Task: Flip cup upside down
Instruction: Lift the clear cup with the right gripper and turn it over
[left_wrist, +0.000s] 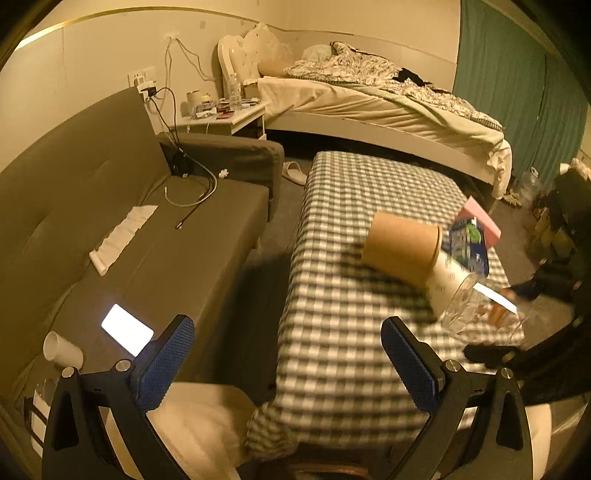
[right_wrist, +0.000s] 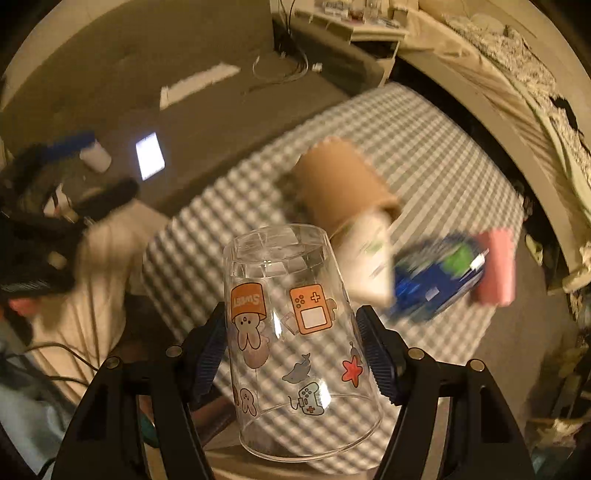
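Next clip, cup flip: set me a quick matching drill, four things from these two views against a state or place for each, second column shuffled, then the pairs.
Things
1. clear cup
2. left tongs
3. lit phone
4. brown paper cup

States or places
A. lying on the grey sofa
B. open, holding nothing
C. gripped between the right tongs, base pointing away from the camera
D. tilted above the checked tablecloth

Pairs: 1-C, 2-B, 3-A, 4-D
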